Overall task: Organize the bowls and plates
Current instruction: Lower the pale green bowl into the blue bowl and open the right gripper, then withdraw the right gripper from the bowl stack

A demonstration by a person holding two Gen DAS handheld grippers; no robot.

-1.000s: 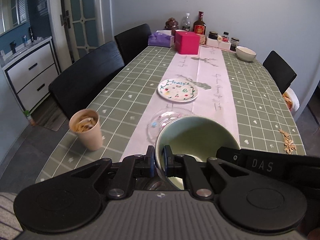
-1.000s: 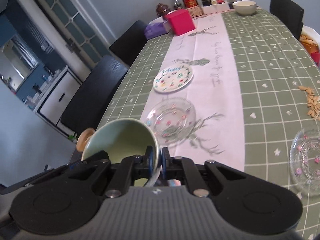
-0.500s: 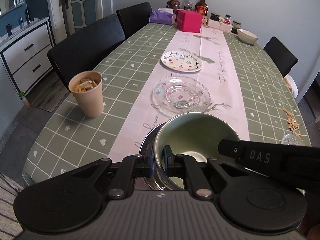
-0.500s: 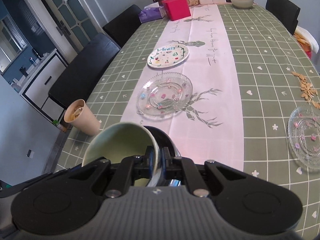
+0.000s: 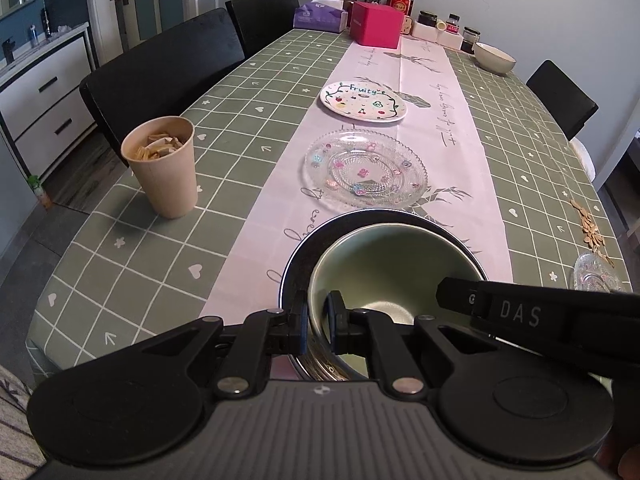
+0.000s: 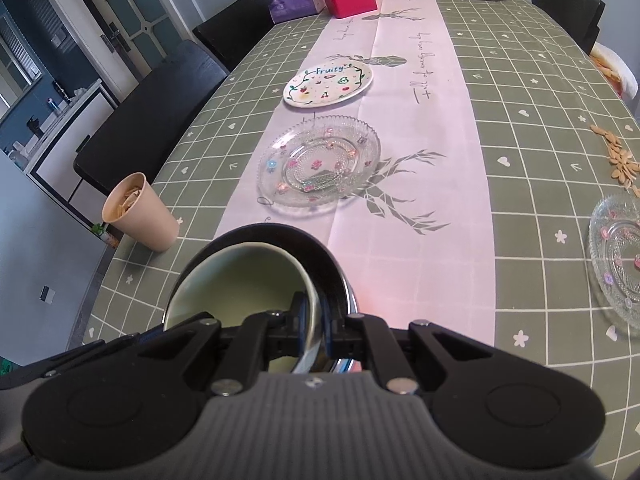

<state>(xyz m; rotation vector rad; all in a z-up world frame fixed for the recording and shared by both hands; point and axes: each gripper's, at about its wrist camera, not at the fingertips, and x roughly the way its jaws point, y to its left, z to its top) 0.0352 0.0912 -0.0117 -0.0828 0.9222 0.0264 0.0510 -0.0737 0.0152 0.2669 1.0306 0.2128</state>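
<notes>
A pale green bowl (image 5: pixel 400 264) hangs low inside the rim of a dark steel bowl (image 5: pixel 298 256) near the table's front edge. My left gripper (image 5: pixel 318 312) is shut on the green bowl's left rim. My right gripper (image 6: pixel 319 316) is shut on its right rim, where the green bowl (image 6: pixel 240 280) leans within the dark bowl (image 6: pixel 296 238). Further along the pink runner lie a clear glass plate (image 5: pixel 364 172) and a white "Fruity" plate (image 5: pixel 362 101). A cream bowl (image 5: pixel 494 58) stands at the far end.
A paper cup (image 5: pixel 166 164) full of scraps stands left of the bowls. A second glass plate (image 6: pixel 620 256) and scattered seeds (image 6: pixel 620 160) lie on the right. A pink box (image 5: pixel 376 24), bottles and jars crowd the far end. Black chairs (image 5: pixel 160 64) line the left side.
Both grippers have come down with the green bowl between them. It has sunk into the dark bowl, and the table and plates look nearer.
</notes>
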